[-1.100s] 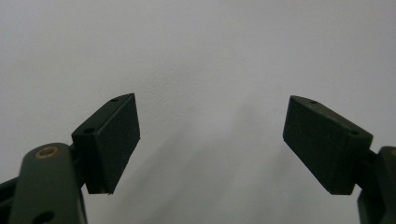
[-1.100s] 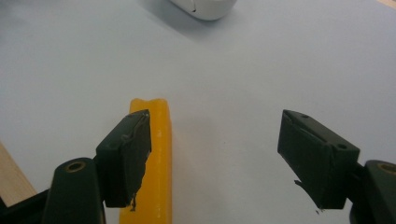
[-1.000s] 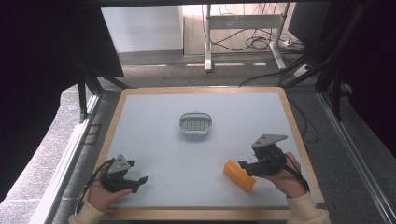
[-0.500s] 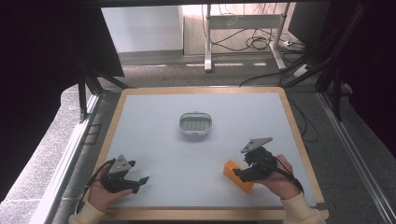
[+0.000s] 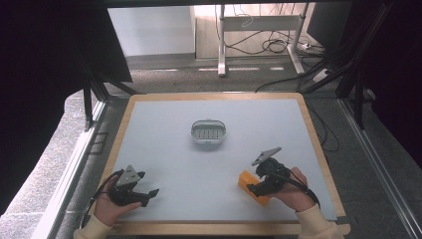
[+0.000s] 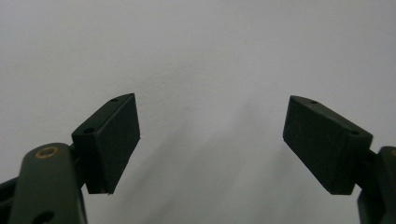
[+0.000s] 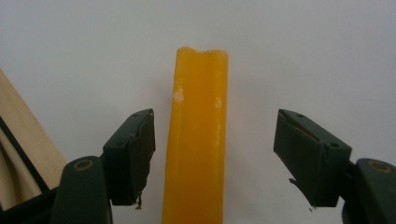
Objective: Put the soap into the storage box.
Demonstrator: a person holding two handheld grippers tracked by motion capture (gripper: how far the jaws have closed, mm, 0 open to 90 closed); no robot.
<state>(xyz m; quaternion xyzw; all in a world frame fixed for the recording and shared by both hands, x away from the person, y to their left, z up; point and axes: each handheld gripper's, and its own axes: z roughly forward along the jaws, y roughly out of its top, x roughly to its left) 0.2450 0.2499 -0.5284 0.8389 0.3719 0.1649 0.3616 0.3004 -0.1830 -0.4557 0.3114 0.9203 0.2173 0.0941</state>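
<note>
Bench [image 5: 164, 149] surface comes first: a pale grey top framed in light wood, seen from the high view with the floor and cables beyond its far edge. Near the middle of it, a little toward the far side, sits a small oval container [image 5: 208, 132] with a ribbed inside, well apart from both hands.

At the near left corner a hand holds the left hand-held gripper [image 5: 144, 185] low over the grey top, its grey three-cornered plate facing up. From the left gripper view its two black jaws stand wide apart with nothing but bare grey surface between them.

At the near right, the other hand holds the right hand-held gripper [image 5: 252, 187], tilted so that its plate points up and away. Its jaws reach down at an orange block [image 5: 247, 182] that lies on the grey top close to the near wooden edge. In the right gripper view the orange block [image 7: 198, 135] runs long and narrow straight up between the jaws, closer to the jaw on the left of that view; the jaws are spread wide on either side and neither pad touches it. A strip of the wooden frame [image 7: 23, 130] shows at the left of that view.
</note>
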